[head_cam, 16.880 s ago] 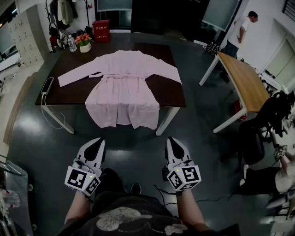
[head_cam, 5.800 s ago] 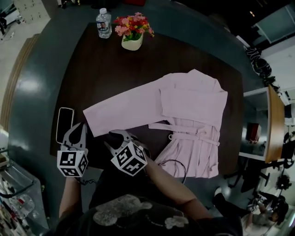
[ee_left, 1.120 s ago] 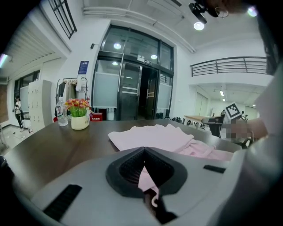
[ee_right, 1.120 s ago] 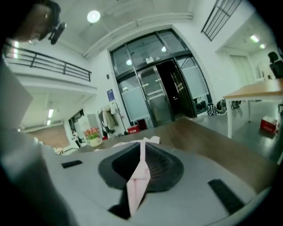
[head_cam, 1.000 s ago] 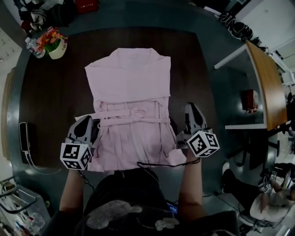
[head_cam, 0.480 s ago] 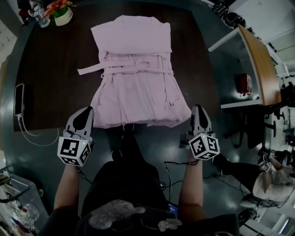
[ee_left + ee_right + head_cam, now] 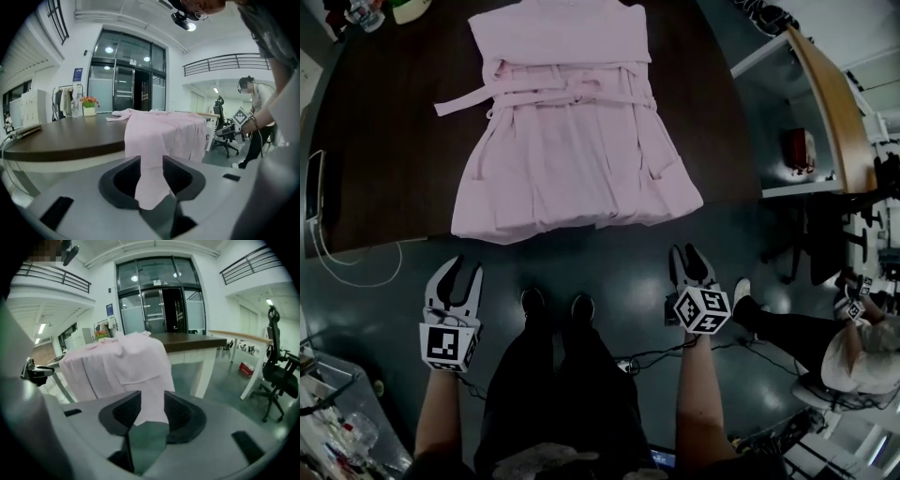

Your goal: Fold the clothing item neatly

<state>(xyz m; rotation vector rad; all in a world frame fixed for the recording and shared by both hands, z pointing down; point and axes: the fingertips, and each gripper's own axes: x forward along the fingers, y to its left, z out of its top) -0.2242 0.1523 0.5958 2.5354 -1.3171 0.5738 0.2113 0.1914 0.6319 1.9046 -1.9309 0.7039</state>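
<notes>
Robe point(image 7: 567, 141) upper centre on table point(image 7: 384, 131), hem hanging over near edge. Left gripper point(image 7: 456, 274) lower left, right gripper point(image 7: 689, 255) lower right: jaws just been opening, apart, nothing gripped. We judge: pinch both hem corners evenly, lift together.

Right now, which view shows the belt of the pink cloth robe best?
The head view: it looks down on the whole pink fabric belt across the robe. Both gripper views look sideways and show mostly the overhanging hem.

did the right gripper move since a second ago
Yes. The right gripper has pulled back from the table to over the floor; its jaws have just been opening, nothing between them.
</notes>
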